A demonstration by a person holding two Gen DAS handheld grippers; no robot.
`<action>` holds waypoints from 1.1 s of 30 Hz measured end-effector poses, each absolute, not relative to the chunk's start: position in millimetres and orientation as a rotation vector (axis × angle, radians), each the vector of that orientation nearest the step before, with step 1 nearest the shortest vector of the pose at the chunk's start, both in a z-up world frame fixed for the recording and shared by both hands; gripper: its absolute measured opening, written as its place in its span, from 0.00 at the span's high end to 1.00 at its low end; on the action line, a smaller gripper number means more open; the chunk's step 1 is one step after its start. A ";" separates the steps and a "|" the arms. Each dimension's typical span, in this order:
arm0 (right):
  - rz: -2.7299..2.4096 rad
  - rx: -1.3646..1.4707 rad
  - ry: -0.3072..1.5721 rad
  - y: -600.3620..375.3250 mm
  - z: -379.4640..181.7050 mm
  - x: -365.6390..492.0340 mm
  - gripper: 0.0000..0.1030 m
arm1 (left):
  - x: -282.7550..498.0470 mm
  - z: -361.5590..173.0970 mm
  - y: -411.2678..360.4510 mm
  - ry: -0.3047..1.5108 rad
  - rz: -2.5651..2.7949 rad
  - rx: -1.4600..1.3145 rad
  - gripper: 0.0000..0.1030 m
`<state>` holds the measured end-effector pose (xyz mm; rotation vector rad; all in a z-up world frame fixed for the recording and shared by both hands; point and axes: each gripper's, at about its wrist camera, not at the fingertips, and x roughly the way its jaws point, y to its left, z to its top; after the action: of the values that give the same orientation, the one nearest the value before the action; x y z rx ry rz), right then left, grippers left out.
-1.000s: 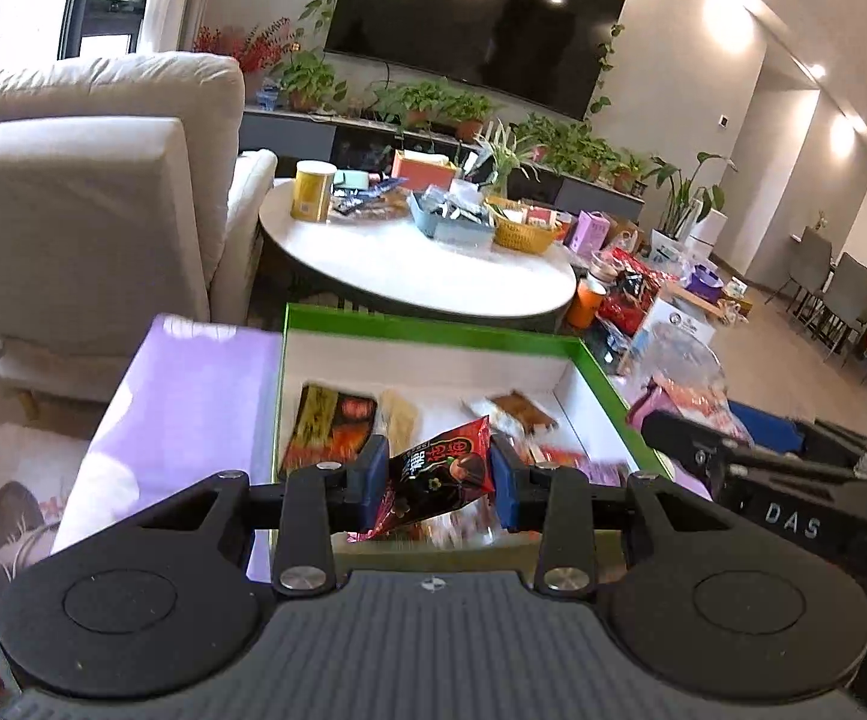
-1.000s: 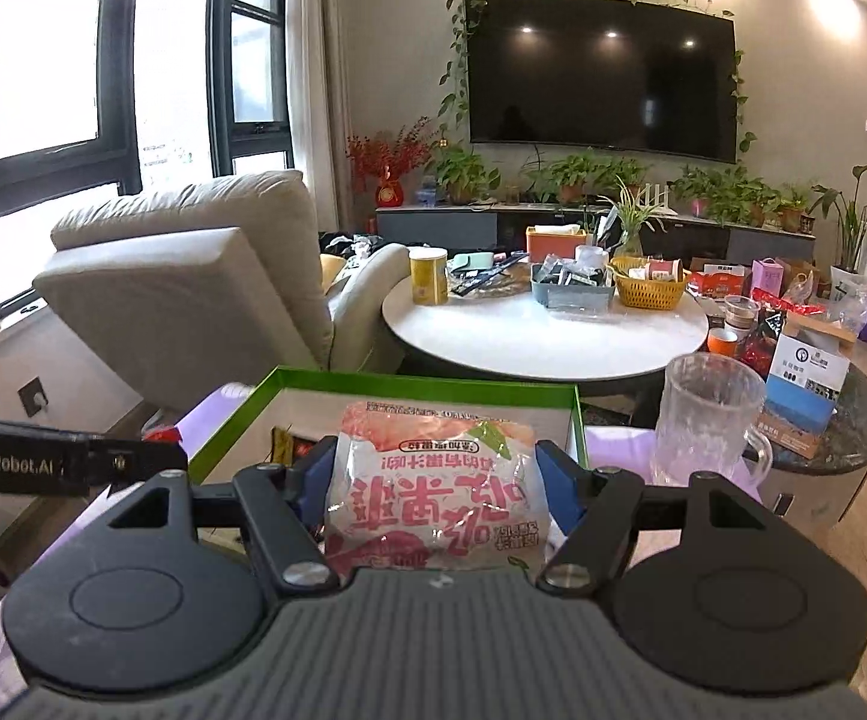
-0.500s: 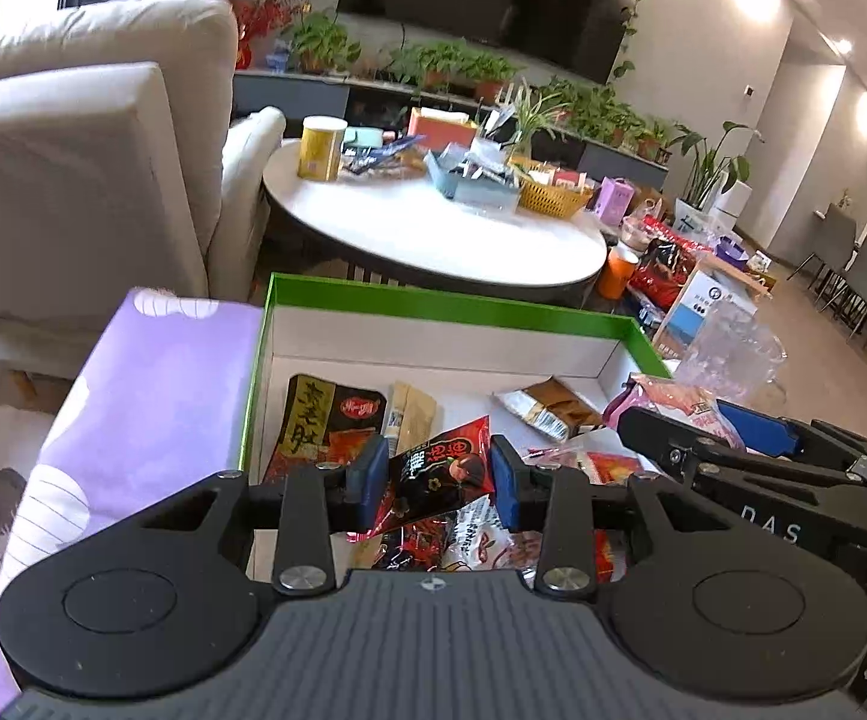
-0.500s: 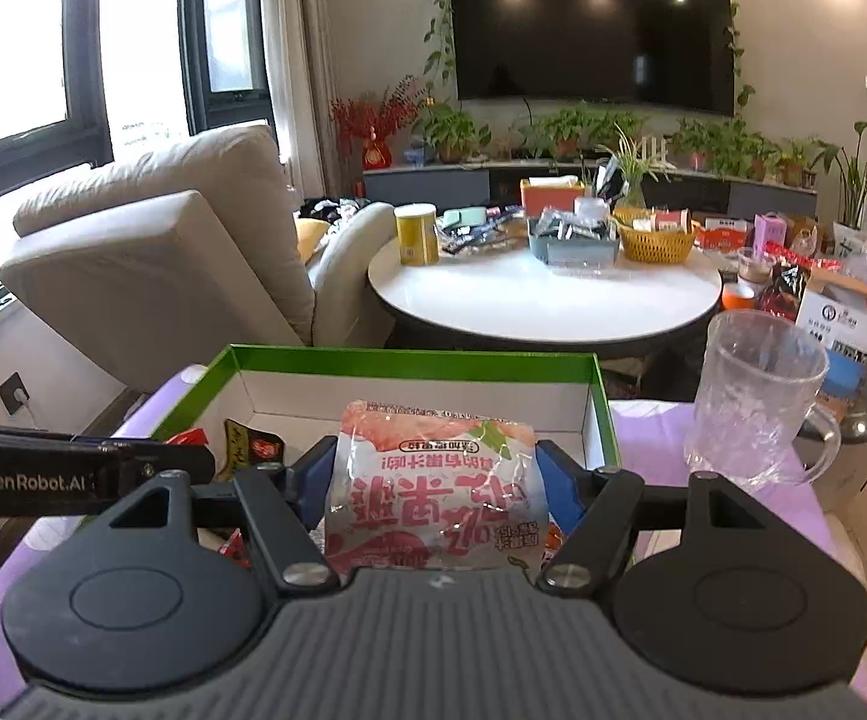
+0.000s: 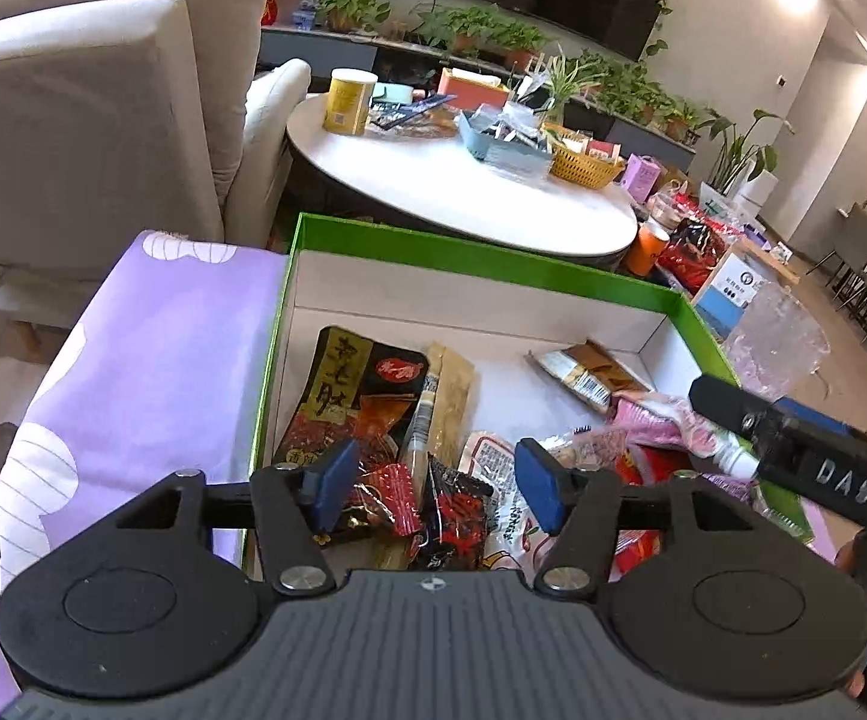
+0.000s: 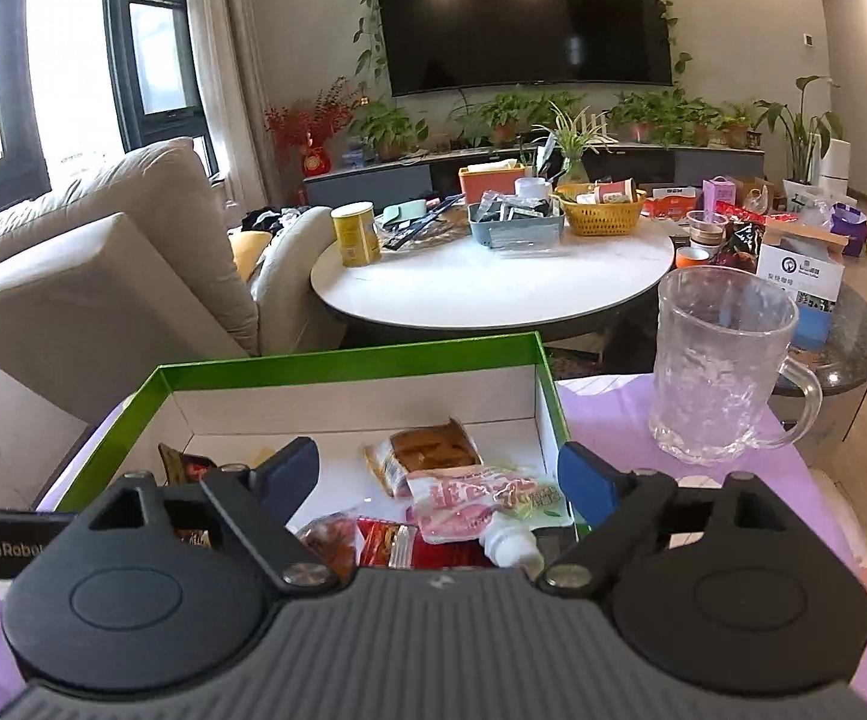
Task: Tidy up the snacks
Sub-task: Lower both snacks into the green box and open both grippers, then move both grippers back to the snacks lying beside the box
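Two hand-held grippers tilt down over the green-rimmed box (image 5: pixel 481 252) on the purple-clothed counter (image 5: pixel 151 348). Left hand-held gripper (image 5: pixel 430 489): its jaws are opening, pads clear of the red-and-black snack packet (image 5: pixel 454 516) lying below them near the box's near edge. Right hand-held gripper (image 6: pixel 442 474): jaws spread, gripping nothing, the pink pouch (image 6: pixel 481 501) resting in the box's near right corner. "GenRobot" reads on one arm, "DAS" on the other. Glass mug (image 6: pixel 721 366) stands right of the box.
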<state>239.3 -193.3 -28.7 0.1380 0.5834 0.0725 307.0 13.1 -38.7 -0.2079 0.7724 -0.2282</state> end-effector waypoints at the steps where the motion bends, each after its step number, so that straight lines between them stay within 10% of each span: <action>1: 0.074 0.129 0.583 -191.9 -28.2 237.1 0.42 | 305.4 -36.5 14.0 0.766 -0.230 -0.209 0.45; 33: 0.043 0.102 0.605 -206.1 -19.7 154.5 0.42 | 206.9 -19.6 35.0 0.768 -0.233 -0.221 0.40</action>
<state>154.5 -206.1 -19.7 0.1020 0.6050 0.0430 206.9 35.0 -19.6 -0.2205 0.7678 -0.2331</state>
